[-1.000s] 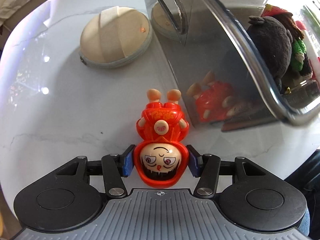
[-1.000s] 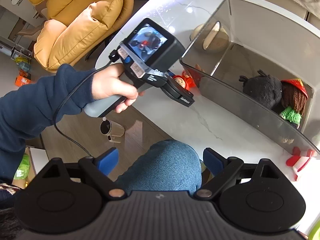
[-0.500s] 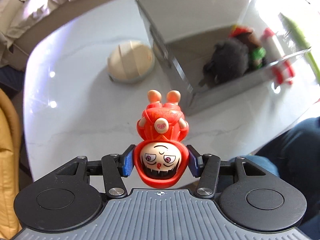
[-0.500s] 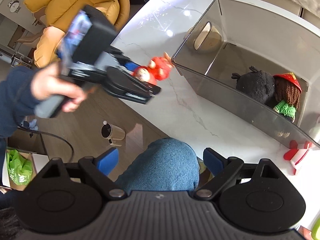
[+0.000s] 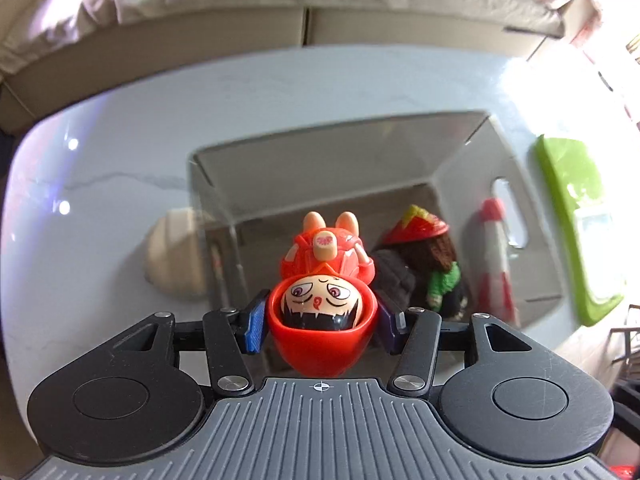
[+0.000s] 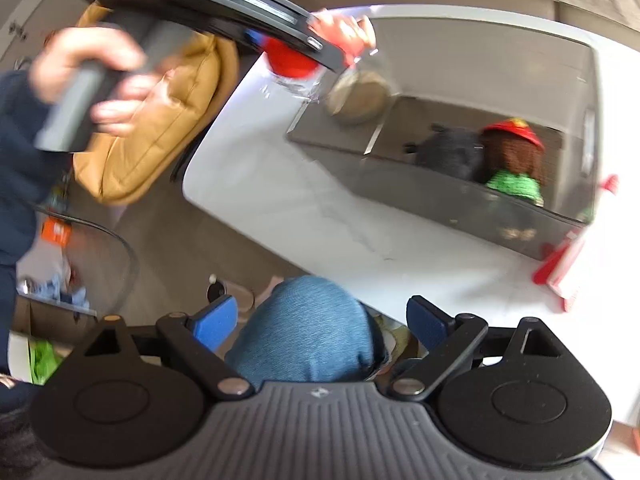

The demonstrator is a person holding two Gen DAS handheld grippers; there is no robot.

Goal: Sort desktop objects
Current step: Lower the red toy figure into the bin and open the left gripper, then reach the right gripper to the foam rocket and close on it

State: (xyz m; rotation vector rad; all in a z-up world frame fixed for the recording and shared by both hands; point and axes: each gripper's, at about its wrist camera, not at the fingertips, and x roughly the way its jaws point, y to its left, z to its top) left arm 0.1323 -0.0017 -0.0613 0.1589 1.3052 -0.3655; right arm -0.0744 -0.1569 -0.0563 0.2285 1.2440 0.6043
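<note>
My left gripper (image 5: 320,322) is shut on a red hooded toy figure (image 5: 324,280), held head-first by its hood, high above the near-left part of the clear grey bin (image 5: 320,152). In the right wrist view the left gripper (image 6: 288,46) and the figure (image 6: 340,34) hang over the bin's left corner (image 6: 440,184). A black plush (image 5: 394,280) and a red-hatted knitted doll (image 5: 428,252) lie inside the bin. My right gripper (image 6: 320,322) is open and empty, off the table's front edge above a blue-jeaned knee (image 6: 308,328).
A beige round pouch (image 5: 172,260) lies left of the bin. A red-and-white tube (image 5: 496,264) lies right of the bin, and a green tray (image 5: 576,224) beyond it. A yellow chair (image 6: 160,120) stands left of the white marble table (image 6: 320,216).
My left gripper has risen with the figure and swung right, from beside the bin to above it. The right gripper has stayed open near the knee.
</note>
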